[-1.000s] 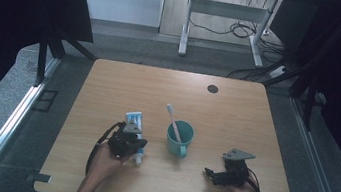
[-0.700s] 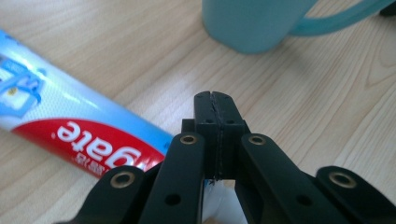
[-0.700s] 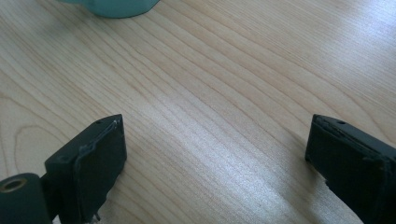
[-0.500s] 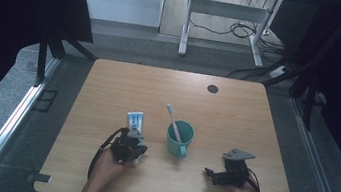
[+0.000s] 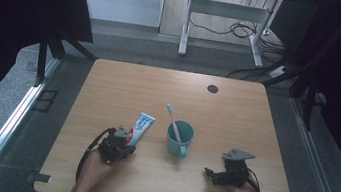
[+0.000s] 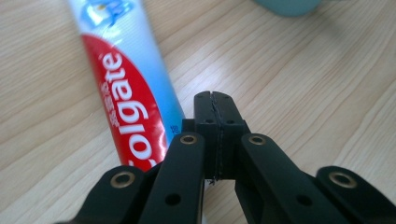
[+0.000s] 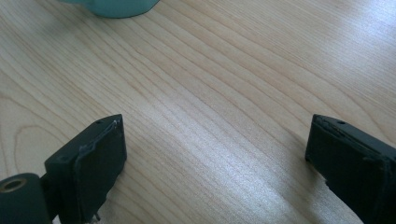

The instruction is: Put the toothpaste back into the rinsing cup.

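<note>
In the left gripper view we see our left gripper (image 6: 215,100) with jaws pressed together on nothing, just beside the tube (image 6: 122,88), whose red band reads "Colgate". Our right gripper (image 7: 215,149) has jaws wide apart over bare desk (image 7: 224,84). From above, the tube lies left of the cup (image 5: 180,138) holding a toothbrush (image 5: 173,121).
</note>
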The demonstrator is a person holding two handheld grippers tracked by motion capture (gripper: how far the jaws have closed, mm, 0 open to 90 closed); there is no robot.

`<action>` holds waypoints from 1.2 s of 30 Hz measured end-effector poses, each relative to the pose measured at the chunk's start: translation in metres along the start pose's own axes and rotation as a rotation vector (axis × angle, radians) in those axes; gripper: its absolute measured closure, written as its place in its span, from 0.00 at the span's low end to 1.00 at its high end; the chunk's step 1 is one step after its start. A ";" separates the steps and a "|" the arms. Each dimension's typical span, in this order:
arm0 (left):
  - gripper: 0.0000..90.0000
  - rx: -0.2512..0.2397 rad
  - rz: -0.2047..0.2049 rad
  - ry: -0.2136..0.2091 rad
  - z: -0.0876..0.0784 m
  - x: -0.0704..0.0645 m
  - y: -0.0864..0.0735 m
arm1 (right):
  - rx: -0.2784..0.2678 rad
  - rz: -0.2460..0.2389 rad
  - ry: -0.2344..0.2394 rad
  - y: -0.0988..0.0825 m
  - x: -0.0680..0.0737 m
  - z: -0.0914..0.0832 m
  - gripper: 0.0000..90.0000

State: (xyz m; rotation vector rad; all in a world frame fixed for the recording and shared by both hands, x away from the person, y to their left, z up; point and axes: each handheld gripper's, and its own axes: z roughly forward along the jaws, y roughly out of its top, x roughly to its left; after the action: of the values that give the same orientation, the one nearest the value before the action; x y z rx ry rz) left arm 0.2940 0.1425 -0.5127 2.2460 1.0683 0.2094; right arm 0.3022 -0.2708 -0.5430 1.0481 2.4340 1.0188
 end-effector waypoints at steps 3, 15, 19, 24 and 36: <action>1.00 0.002 -0.001 -0.002 0.000 0.002 -0.003 | 0.000 -0.001 0.001 0.000 0.000 0.000 0.06; 0.95 -0.032 0.010 0.015 -0.012 0.005 0.000 | 0.000 -0.001 0.001 0.000 0.000 0.000 0.06; 0.87 -0.059 -0.004 0.039 -0.020 0.009 0.001 | 0.000 -0.001 0.000 0.000 0.000 0.000 0.06; 0.73 -0.047 -0.012 0.077 -0.023 0.013 0.002 | 0.000 0.000 0.002 0.000 0.000 0.000 0.06; 0.27 0.110 -0.073 0.099 -0.013 0.032 0.008 | 0.000 -0.001 0.001 0.000 0.000 0.000 0.06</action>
State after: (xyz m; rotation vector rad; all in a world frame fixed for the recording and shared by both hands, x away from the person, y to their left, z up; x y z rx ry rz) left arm 0.3152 0.1689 -0.5017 2.3096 1.2393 0.2387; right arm 0.3022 -0.2708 -0.5430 1.0465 2.4353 1.0196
